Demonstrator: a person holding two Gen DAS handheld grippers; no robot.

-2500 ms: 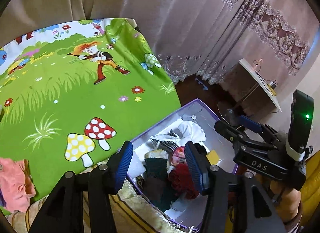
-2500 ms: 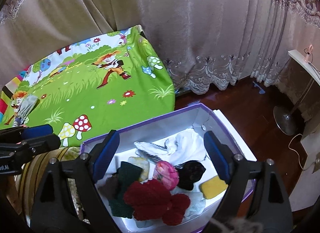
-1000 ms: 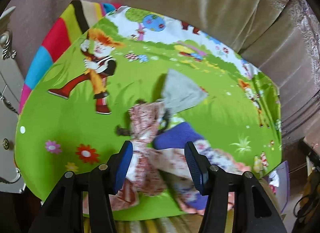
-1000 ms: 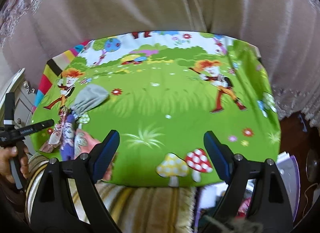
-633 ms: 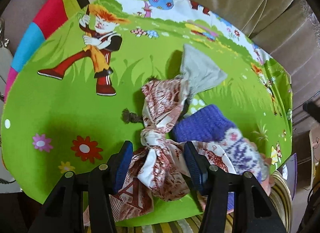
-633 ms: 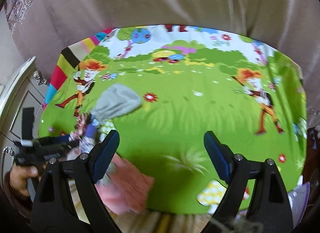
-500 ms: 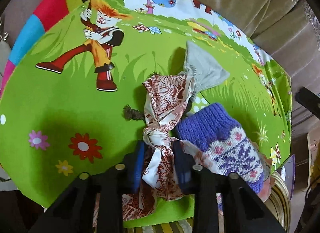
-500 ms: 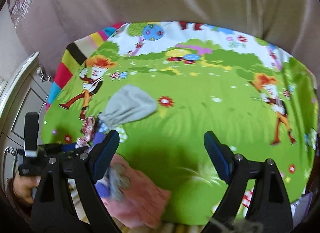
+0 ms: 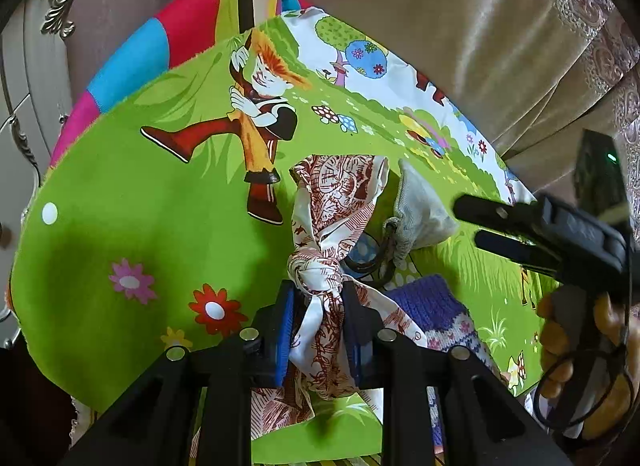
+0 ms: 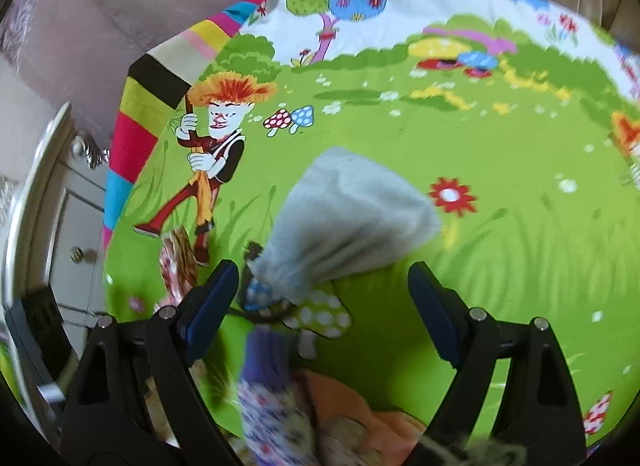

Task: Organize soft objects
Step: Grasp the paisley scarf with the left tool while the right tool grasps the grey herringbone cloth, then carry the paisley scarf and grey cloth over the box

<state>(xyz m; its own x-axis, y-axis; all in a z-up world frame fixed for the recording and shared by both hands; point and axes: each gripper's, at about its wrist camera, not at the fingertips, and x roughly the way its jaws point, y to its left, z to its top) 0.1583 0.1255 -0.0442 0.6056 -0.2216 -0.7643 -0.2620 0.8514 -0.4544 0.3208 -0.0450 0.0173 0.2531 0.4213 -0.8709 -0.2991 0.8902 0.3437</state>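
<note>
A red-and-white patterned cloth (image 9: 336, 193), tied in a knot, lies on the green cartoon bedspread (image 9: 120, 205). My left gripper (image 9: 318, 298) is closing its jaws just below the knot, and the blue pads press the cloth. Beside it lie a grey drawstring pouch (image 9: 420, 209) and a purple knitted sock (image 9: 432, 306). In the right wrist view my right gripper (image 10: 324, 286) hangs open just above the grey pouch (image 10: 348, 217), with the pouch's mouth between its fingers but untouched. The right gripper (image 9: 468, 223), held in a hand, also shows in the left wrist view.
A pink-orange cloth (image 10: 360, 418) and the purple sock (image 10: 264, 354) lie blurred near the bed's front edge. A white cabinet (image 10: 60, 205) stands left of the bed. Beige curtains (image 9: 440, 5) hang behind it. Bare bedspread stretches to the right (image 10: 520, 225).
The left jaws closed from wide open onto the knotted cloth. The right gripper swung left across the bed and down over the grey pouch, and entered the left wrist view.
</note>
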